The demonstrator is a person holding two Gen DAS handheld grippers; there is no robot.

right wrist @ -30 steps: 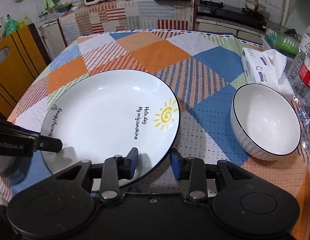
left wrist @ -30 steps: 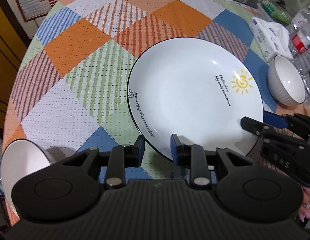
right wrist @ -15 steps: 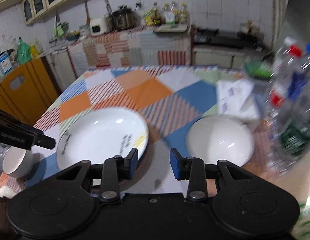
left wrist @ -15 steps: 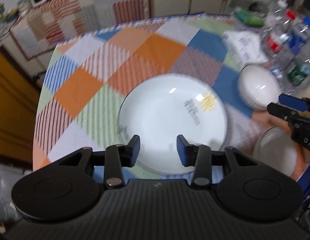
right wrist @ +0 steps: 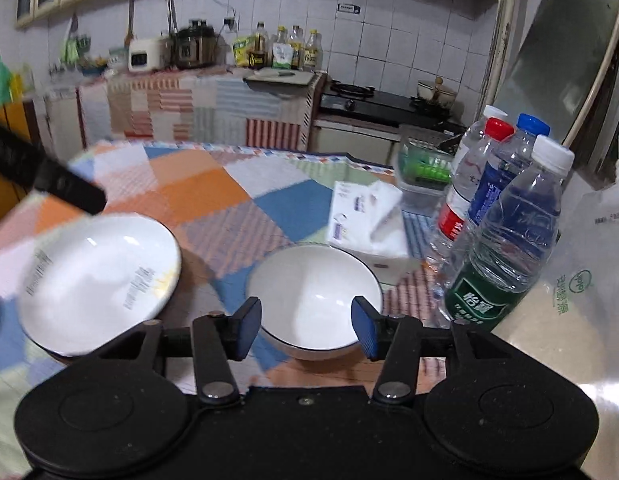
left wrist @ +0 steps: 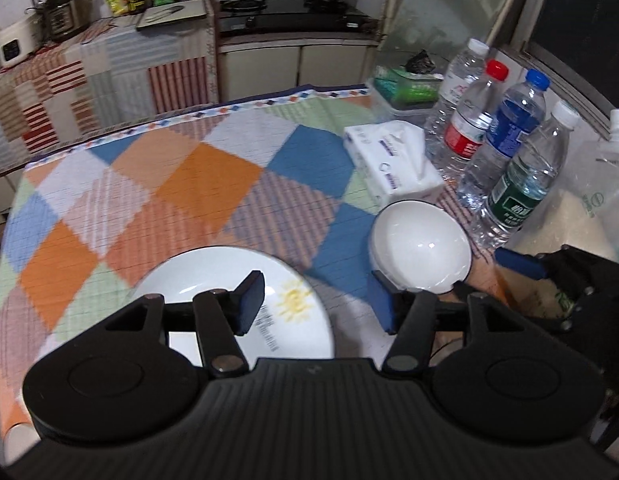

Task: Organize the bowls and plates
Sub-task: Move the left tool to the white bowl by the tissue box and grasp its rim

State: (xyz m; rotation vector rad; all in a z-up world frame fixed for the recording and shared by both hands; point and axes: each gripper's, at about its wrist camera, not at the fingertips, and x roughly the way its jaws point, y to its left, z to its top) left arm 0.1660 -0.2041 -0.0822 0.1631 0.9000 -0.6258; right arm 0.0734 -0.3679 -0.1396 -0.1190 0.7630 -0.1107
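One plate (left wrist: 213, 280) and one bowl (left wrist: 421, 248) sit near the counter's (left wrist: 213, 176) front edge, with five bottles (left wrist: 517, 184) along its right edge. Both the left tool (left wrist: 315, 306) and the right tool (right wrist: 307, 328) are opening, gripping nothing.

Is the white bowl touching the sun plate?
Apart. The right wrist view shows tablecloth between the bowl and the plate.

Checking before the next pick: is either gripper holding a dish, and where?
Nothing is held. Left gripper and right gripper are opening, empty; plate and bowl sit on the table.
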